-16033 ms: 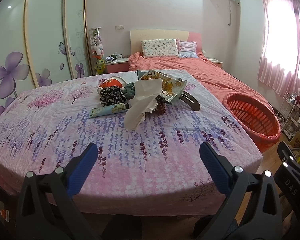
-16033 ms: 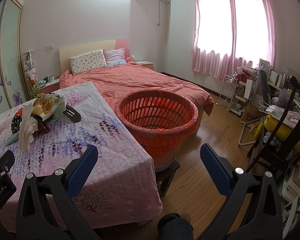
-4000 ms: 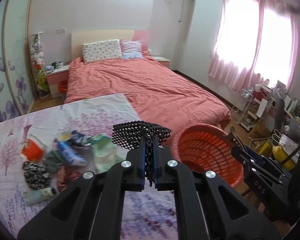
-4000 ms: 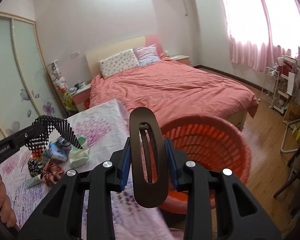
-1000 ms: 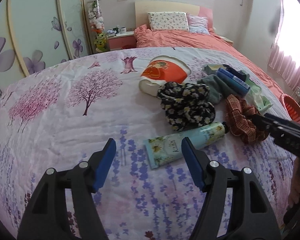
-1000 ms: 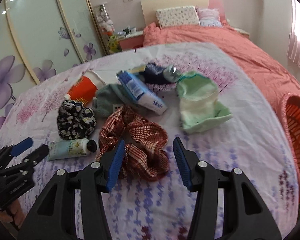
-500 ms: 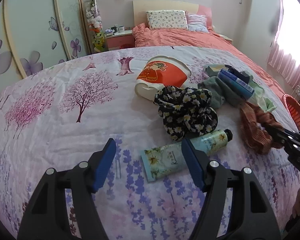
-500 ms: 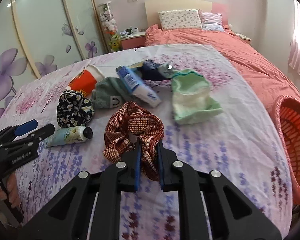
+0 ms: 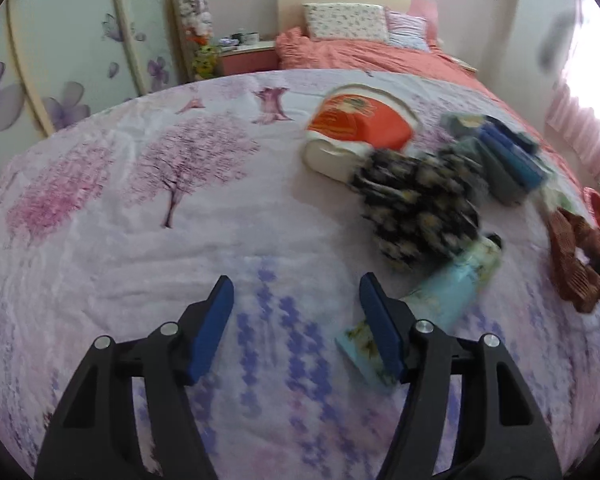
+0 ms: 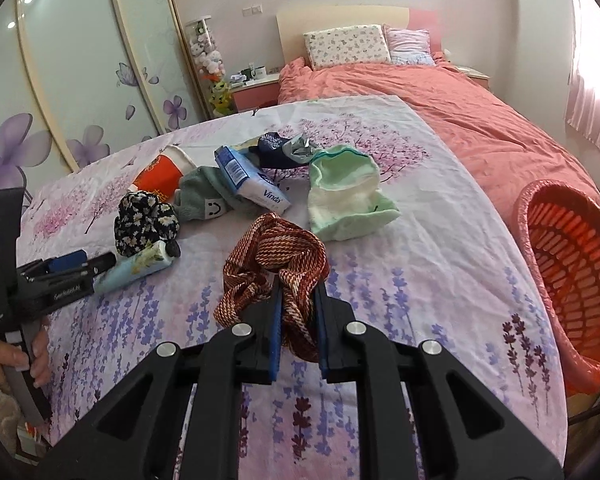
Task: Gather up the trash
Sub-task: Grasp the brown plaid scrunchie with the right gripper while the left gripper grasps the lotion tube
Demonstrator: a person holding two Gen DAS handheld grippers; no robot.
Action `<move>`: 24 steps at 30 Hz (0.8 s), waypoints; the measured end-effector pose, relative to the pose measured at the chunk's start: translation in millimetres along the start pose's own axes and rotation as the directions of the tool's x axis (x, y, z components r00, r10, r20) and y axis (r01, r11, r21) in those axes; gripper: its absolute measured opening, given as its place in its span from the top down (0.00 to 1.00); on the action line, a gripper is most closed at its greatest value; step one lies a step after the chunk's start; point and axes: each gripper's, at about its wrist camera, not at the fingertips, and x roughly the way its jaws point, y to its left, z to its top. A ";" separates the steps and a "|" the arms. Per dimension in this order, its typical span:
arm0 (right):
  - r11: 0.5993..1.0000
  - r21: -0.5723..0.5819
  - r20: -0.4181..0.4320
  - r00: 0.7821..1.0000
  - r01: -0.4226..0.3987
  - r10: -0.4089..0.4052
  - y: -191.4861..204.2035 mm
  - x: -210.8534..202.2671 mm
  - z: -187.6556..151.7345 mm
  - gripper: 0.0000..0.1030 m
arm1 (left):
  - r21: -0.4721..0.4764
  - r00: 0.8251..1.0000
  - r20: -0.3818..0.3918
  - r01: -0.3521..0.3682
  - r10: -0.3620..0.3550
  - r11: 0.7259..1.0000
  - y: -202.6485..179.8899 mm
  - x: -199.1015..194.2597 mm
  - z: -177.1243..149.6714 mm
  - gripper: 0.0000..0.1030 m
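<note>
Lifted now, red scrunchie [image 10: 276, 264] sits clamped in right hand-held gripper [image 10: 296, 320]; left hand-held gripper [image 9: 296, 320] gapes, view blurred.

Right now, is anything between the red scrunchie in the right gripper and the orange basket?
Nothing visible is. The scrunchie hangs from the right gripper, and only bare bedsheet lies toward the basket.

Bare sheet [image 10: 420, 256] between clutter and basket [image 10: 572, 264]

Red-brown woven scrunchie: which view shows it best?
Right wrist view: the red-brown woven scrunchie sits centred and sharp, pinched in the right gripper. The left wrist view catches it blurred at the right edge.
</note>
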 end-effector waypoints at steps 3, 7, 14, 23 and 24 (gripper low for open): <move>1.000 0.004 0.007 1.000 -0.003 0.003 -0.5 -3.7 -1.3 0.86 | 0.034 1.000 -0.003 0.020 -0.020 0.999 -8.2 -7.1 -10.7 0.38; 1.000 0.000 0.018 1.000 -0.004 0.004 -1.3 -9.7 -3.6 0.86 | 0.053 0.998 -0.009 0.061 -0.060 0.997 -23.0 -18.0 -22.6 0.38; 1.000 0.009 0.031 0.999 0.023 -0.024 -12.5 -17.3 -10.9 0.86 | 0.021 0.992 0.069 0.105 -0.106 0.994 -51.9 -35.1 -18.9 0.38; 0.997 0.055 0.014 0.999 0.052 -0.053 -37.3 -11.2 -16.4 0.86 | 0.007 0.994 0.036 0.098 -0.099 0.995 -89.3 -8.2 0.4 0.49; 0.997 0.059 0.012 0.999 0.052 -0.053 -39.1 -9.8 -16.6 0.86 | 0.001 0.995 0.028 0.099 -0.099 0.995 -89.6 -4.3 2.2 0.52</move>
